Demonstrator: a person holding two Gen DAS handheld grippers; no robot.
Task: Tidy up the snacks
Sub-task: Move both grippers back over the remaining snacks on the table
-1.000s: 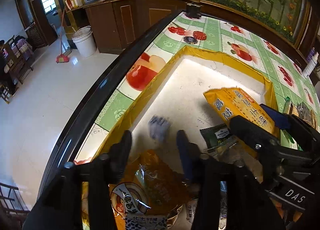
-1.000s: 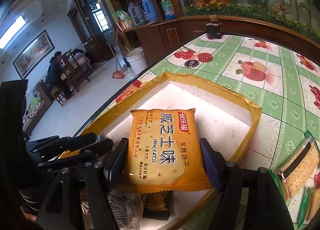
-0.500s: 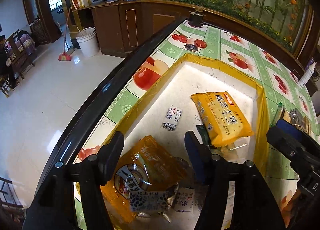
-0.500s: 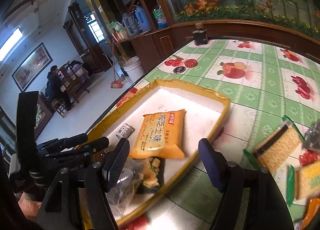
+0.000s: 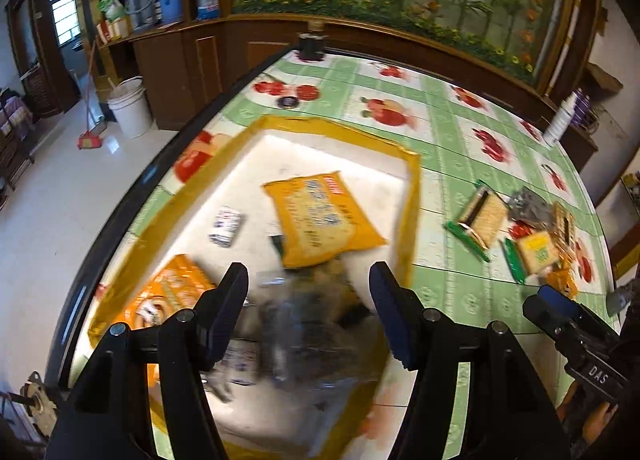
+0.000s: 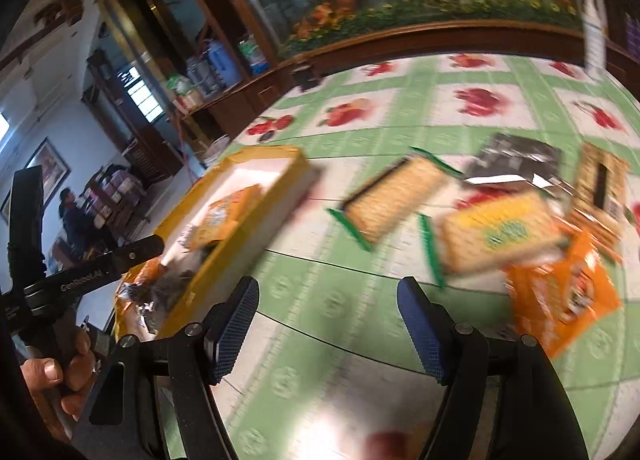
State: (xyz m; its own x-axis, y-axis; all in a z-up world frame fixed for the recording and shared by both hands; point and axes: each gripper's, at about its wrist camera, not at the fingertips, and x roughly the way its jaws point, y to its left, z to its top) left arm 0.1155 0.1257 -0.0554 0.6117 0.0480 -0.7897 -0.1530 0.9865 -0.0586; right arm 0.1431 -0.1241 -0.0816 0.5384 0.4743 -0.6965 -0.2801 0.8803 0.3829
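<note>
Left wrist view. The left tongs [image 5: 308, 300] fill the lower centre of the frame, jaws apart with nothing clamped; blurred wrappers lie on the tray floor beyond the gap. The tray [image 5: 412, 196], white inside with a yellow rim, spans the centre and lower left. In it lie a yellow biscuit pack [image 5: 324, 216] at centre, a small white packet [image 5: 226, 222] to its left, and an orange bag [image 5: 172, 292] at lower left, partly behind the left finger. On the green fruit-print tablecloth [image 5: 440, 132], at right of the tray and apart from it, sits a group of loose snacks [image 5: 516, 228]. The tip of the right tongs shows at the lower right edge.

Right wrist view. The right tongs [image 6: 328, 324] occupy the lower centre, jaws apart and empty, over bare tablecloth [image 6: 344, 300]. The tray [image 6: 224, 260] is at centre left, the biscuit pack [image 6: 226, 216] inside it. At centre right lie a green-edged cracker pack [image 6: 390, 200], a yellow cracker pack [image 6: 500, 236], a black packet [image 6: 516, 160], and an orange packet [image 6: 564, 288]; the picture is blurred. A hand [image 6: 56, 376] at lower left holds the left tongs [image 6: 96, 268].
</note>
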